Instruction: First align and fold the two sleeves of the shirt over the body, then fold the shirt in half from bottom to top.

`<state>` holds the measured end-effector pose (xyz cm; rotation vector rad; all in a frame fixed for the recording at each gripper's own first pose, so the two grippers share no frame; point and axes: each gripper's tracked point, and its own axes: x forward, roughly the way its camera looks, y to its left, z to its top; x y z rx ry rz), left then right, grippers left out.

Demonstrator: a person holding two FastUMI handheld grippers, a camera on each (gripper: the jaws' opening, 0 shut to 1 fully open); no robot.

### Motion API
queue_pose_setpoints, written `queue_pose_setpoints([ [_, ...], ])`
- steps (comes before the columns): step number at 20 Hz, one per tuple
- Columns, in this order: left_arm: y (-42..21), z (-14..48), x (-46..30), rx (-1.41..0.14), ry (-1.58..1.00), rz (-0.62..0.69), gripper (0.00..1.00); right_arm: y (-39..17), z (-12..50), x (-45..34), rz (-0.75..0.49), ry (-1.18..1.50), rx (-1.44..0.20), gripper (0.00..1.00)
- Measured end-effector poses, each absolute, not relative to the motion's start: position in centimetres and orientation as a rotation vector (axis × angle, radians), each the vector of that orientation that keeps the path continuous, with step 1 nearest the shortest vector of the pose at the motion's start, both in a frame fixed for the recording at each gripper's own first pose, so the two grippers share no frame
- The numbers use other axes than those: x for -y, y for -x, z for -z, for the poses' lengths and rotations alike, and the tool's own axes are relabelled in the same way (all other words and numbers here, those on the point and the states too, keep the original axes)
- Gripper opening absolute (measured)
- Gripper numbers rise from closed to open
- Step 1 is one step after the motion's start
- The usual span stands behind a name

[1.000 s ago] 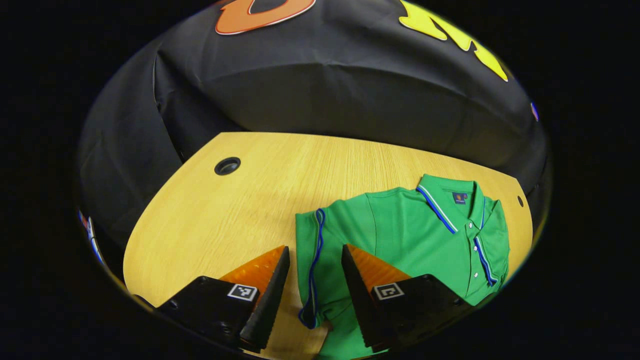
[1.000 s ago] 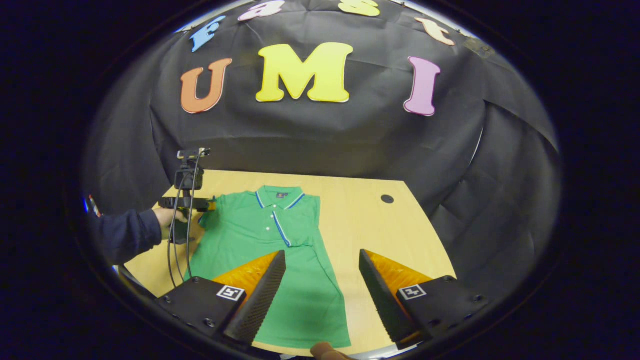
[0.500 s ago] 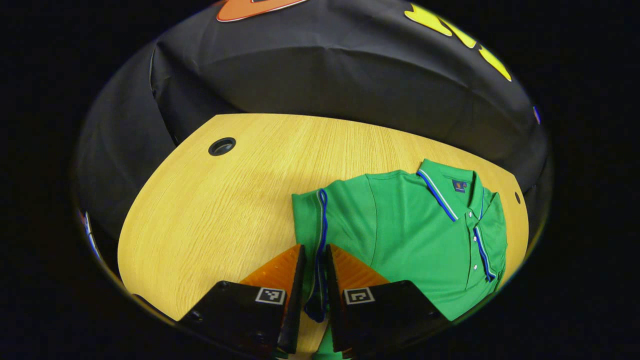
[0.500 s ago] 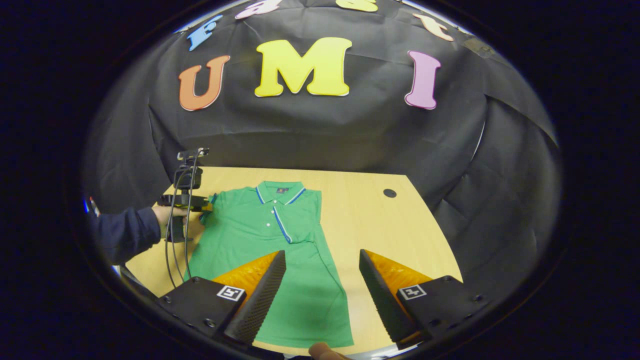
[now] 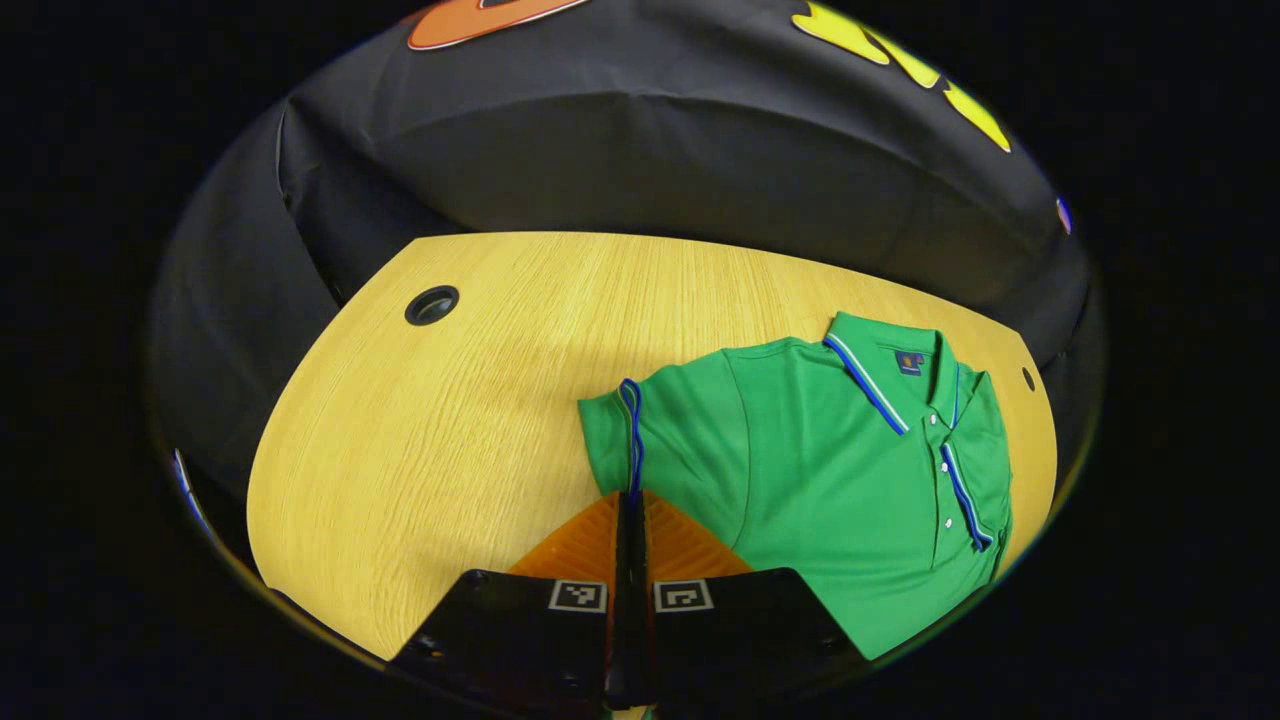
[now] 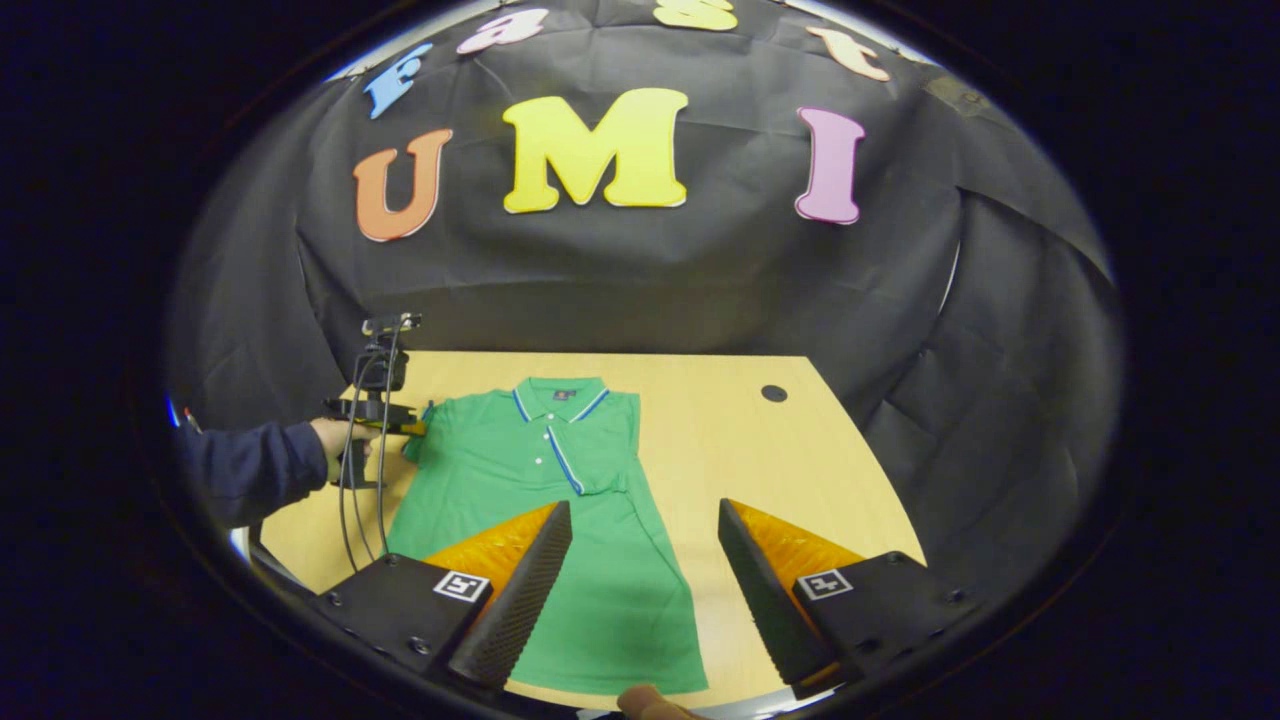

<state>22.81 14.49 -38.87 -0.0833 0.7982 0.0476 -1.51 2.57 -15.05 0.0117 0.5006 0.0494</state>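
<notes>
Left gripper view: our left gripper [image 5: 630, 500], spread either side of the left sleeve [image 5: 628, 435] a second ago, has now closed and pinches the blue-trimmed cuff just ahead of its tips, the green shirt [image 5: 850, 470] lying flat on the table [image 5: 450, 430] to the tool's right. We judge the grasp made and this sleeve ready to be carried over the body. In the right gripper view, our right gripper [image 6: 645, 555] hangs open and unchanged above the lower body, the right sleeve [image 6: 600, 460] already folded in ahead of it.
</notes>
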Motion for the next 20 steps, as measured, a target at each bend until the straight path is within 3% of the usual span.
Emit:
queue_pose_setpoints([
  [5,-23.2,36.8,-11.9,-0.78,0.025,-0.031,0.03,1.6,15.0,-1.3,-0.033,-0.04,-0.493,0.95],
  [10,-24.1,34.7,-6.0,-0.747,-0.057,0.07,0.03,2.1,15.7,0.6,0.001,-0.073,-0.5,0.94],
  [20,-22.9,36.2,6.1,-0.766,-0.173,0.255,0.04,3.1,18.6,5.5,0.102,-0.097,-0.547,0.95],
])
